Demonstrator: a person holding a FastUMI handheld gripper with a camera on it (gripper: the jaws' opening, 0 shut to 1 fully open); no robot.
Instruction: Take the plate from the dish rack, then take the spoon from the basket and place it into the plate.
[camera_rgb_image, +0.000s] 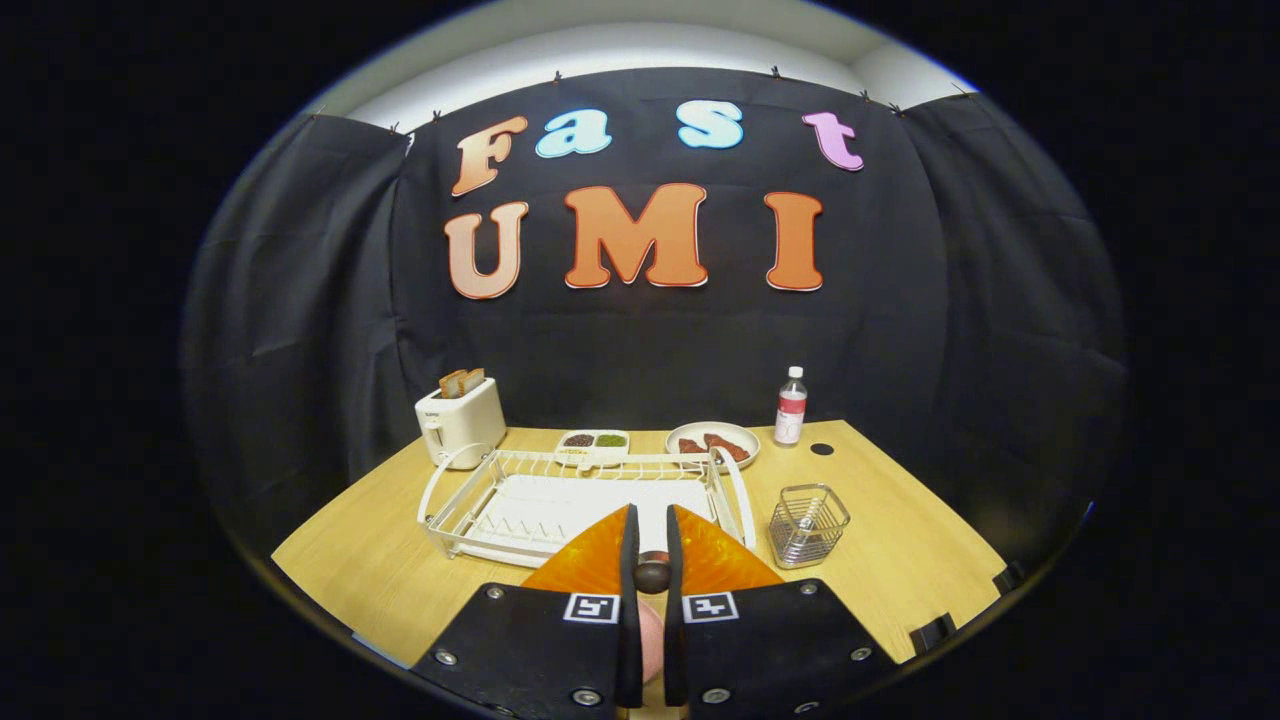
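Observation:
My gripper (651, 520) is shut on a spoon (652, 574). Its dark rounded end shows in the narrow gap between the fingers, and a pinkish part lies further back in the same gap. An orange ribbed plate (590, 562) lies flat on the wooden table (900, 560) right under the fingers, in front of the white wire dish rack (560, 500). The fingers hide the plate's middle and near edge. A small wire basket (808, 524) stands just right of the rack and of my fingers; I see nothing in it.
Behind the rack stand a white toaster (460, 420) with toast in it, a small two-part dish (592, 441), a plate of food (712, 444) and a plastic bottle (790, 406). The table ends at left and right, with bare wood either side of the rack.

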